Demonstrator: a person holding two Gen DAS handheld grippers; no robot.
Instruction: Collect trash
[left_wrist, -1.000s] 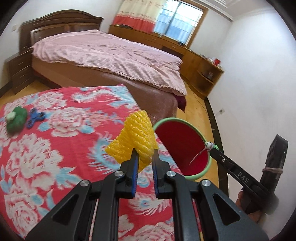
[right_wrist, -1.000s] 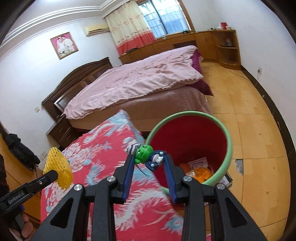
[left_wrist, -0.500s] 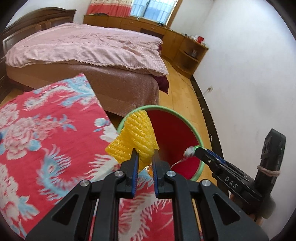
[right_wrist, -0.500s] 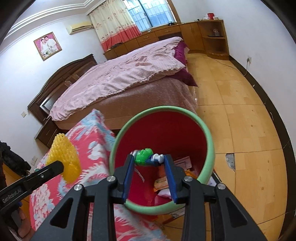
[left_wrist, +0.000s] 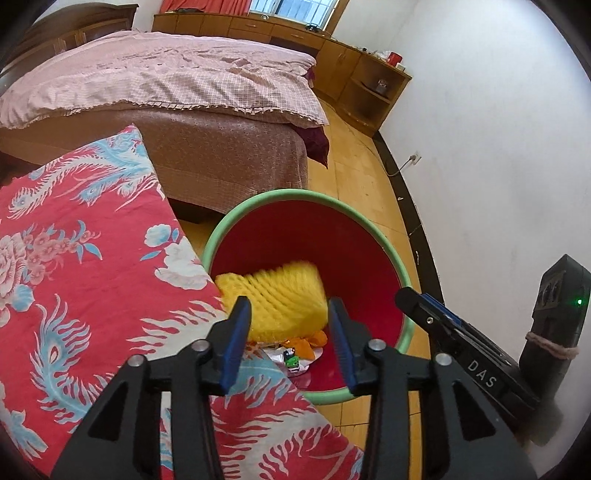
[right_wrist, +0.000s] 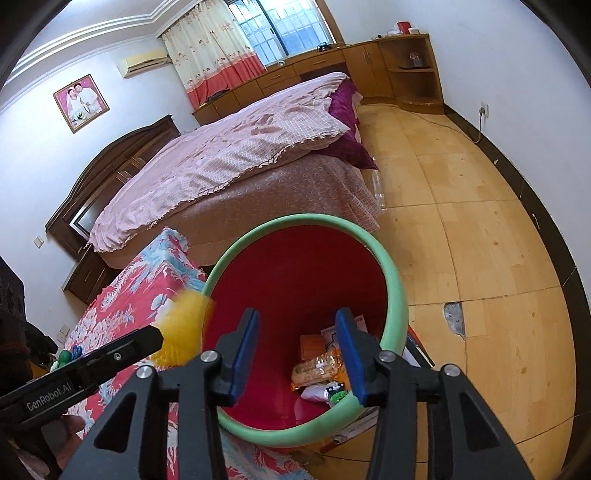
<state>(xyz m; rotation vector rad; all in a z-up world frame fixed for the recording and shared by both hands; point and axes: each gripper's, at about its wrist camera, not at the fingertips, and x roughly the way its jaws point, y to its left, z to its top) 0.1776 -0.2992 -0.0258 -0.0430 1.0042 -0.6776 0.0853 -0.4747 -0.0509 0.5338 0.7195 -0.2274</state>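
A red bin with a green rim (left_wrist: 295, 194) (right_wrist: 395, 295) stands on the floor beside the table. My left gripper (left_wrist: 288, 332) hangs over its near edge and its jaws are opening. The yellow foam net (left_wrist: 273, 291) (right_wrist: 184, 325) is blurred and loose just beyond the pads, over the bin, and neither pad presses on it. My right gripper (right_wrist: 299, 354) (left_wrist: 424, 306) is over the bin too, its jaws opening with nothing between them. A small green toy figure (right_wrist: 338, 393) (left_wrist: 291, 358) lies at the bottom among wrappers.
The table's red floral cloth (left_wrist: 92, 277) reaches the bin's left side. A bed with a pink cover (left_wrist: 166, 81) stands behind. To the right are wooden floor (right_wrist: 480, 258) and a white wall. A green toy (right_wrist: 64, 356) lies on the cloth.
Both grippers moved over the bin and opened. The foam net left the left jaws and is falling in. The green toy figure left the right jaws and now lies in the bin.
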